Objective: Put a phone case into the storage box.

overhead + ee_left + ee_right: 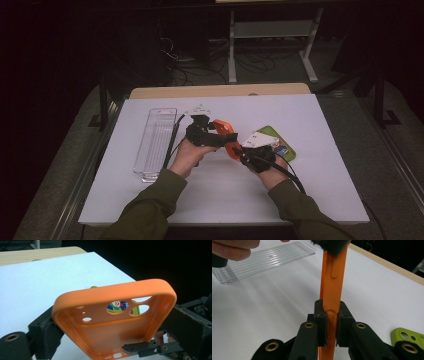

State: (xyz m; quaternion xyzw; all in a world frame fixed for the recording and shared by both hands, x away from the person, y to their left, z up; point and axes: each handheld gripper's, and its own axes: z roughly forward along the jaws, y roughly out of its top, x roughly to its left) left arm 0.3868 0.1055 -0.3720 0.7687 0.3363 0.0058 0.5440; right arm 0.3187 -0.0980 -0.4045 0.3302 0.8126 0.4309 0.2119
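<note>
Both grippers are holding the orange case (227,137) above the bench (310,200): left gripper (212,132) jaws pinching across its width, right gripper (329,326) jaws pinching its side wall (light, soft, probably bendy; rims grip best).

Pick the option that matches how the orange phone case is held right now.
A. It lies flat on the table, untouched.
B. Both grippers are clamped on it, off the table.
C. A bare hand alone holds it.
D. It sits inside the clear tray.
B: the left gripper and the right gripper are each shut on the orange phone case, held above the white table.
</note>
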